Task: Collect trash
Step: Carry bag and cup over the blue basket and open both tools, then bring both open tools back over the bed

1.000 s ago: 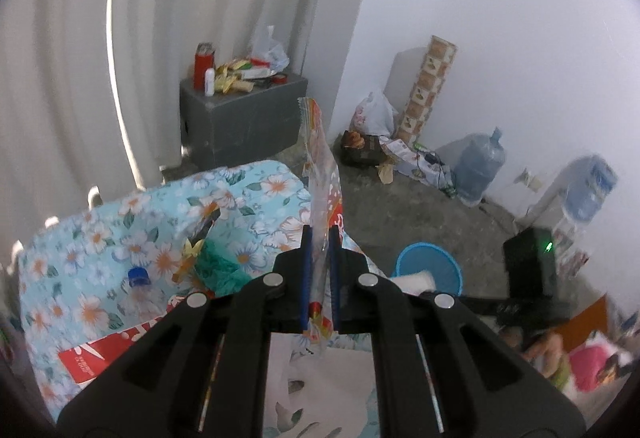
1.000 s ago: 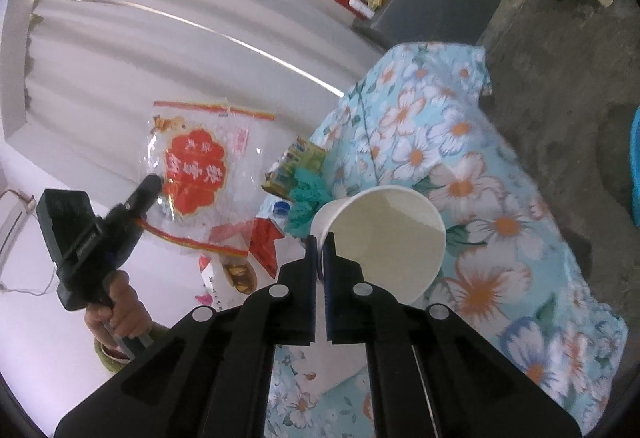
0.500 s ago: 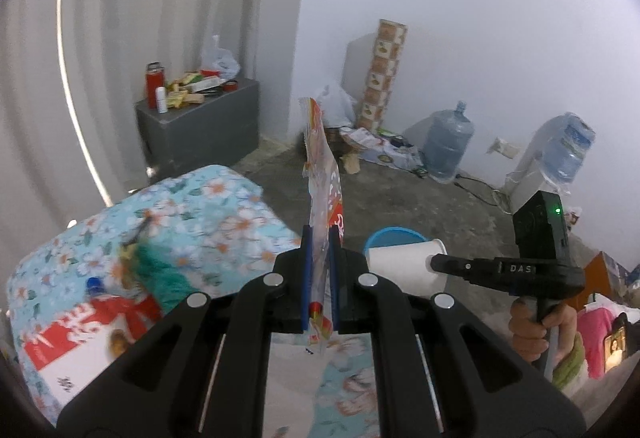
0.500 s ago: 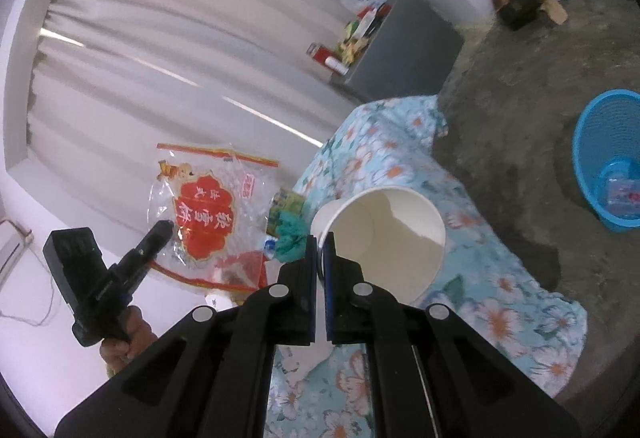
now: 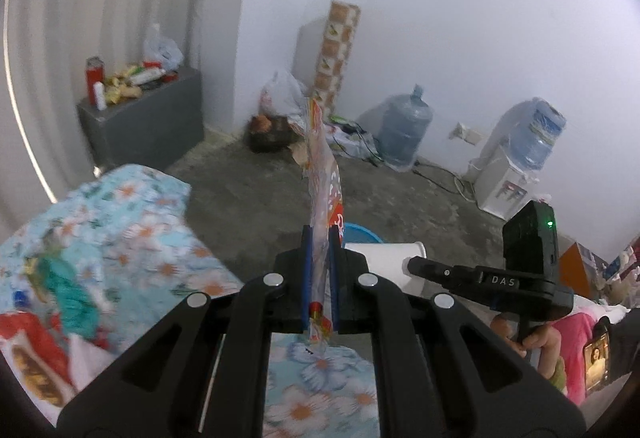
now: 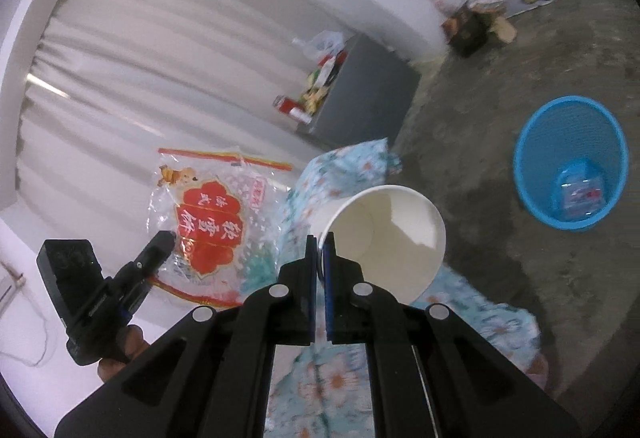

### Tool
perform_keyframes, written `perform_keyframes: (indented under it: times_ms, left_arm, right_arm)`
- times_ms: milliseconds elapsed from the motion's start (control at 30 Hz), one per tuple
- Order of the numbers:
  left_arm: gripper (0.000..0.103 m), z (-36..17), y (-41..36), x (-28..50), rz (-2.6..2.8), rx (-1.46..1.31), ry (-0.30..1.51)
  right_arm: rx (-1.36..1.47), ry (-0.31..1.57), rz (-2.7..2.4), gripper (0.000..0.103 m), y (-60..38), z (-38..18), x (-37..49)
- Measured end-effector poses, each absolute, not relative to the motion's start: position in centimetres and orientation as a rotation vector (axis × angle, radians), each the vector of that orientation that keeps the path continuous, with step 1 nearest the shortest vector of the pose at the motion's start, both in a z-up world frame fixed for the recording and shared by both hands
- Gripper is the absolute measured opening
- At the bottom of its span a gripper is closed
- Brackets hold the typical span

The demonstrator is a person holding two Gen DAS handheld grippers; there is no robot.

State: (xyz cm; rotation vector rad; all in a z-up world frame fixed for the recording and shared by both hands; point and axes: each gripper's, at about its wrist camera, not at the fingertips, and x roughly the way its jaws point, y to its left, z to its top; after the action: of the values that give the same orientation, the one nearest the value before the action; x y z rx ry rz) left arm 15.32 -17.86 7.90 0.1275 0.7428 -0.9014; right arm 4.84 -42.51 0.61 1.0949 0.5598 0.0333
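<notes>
Left claw: pressed tight on clear snack bag, held edge-on, rising up frame centre.
Right claw: clamped on rim of white paper cup, mouth toward lens, frame centre.
Right hand: lower right, gripping handle marked "DAS".
Bag print: red panel, Chinese characters.
Blue basket: right of frame, on floor; wrapper inside.
Floral cloth: lower left.

Both views swing toward the bin

The blue basket now sits whole at right of the right wrist view; the floral cloth has slid to the left wrist view's lower left.
</notes>
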Motion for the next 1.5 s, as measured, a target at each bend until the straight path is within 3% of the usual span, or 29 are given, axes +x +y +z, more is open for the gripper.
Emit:
perform_keyframes:
  times_ms: [433,700,767,833,867,900,967,1200,1500]
  left_arm:
    - [0.006,-3.1,-34.0,18.2,-1.018,0.276,0.973]
    - [0.007,-11.0,-43.0,22.6,-0.988,0.374,1.088]
    - [0.016,-13.1,-45.1,23.6,-0.976,0.403,1.118]
    - [0.046,-14.5,-46.9,24.3,-0.945,0.436,1.121]
    - [0.047,-15.3,-47.6,24.5,-0.933,0.439,1.109]
    - [0.047,-15.8,-48.2,24.5,-0.929,0.441,1.108]
    - [0.047,-16.4,-48.6,24.6,-0.918,0.431,1.126]
    - [0.053,-12.5,-46.9,23.1,-0.955,0.381,1.007]
    - [0.069,-0.8,-38.4,19.0,-0.971,0.295,0.813]
  right_arm:
    - [1.201,0.635,-0.295,0.004,-51.9,-7.8,1.2]
    - [1.232,0.776,-0.397,0.004,-56.2,-15.5,5.5]
    - [1.255,0.794,-0.428,0.005,-57.6,-17.8,6.6]
    - [1.276,0.828,-0.446,0.016,-59.0,-20.9,8.0]
    - [1.289,0.849,-0.461,0.039,-59.1,-21.9,8.0]
    - [1.298,0.883,-0.479,0.053,-59.5,-23.2,8.3]
    - [1.301,0.961,-0.529,0.054,-60.0,-25.2,8.7]
    - [1.325,0.87,-0.575,0.058,-58.9,-24.3,6.4]
    - [1.217,0.729,-0.555,0.062,-53.9,-15.6,3.3]
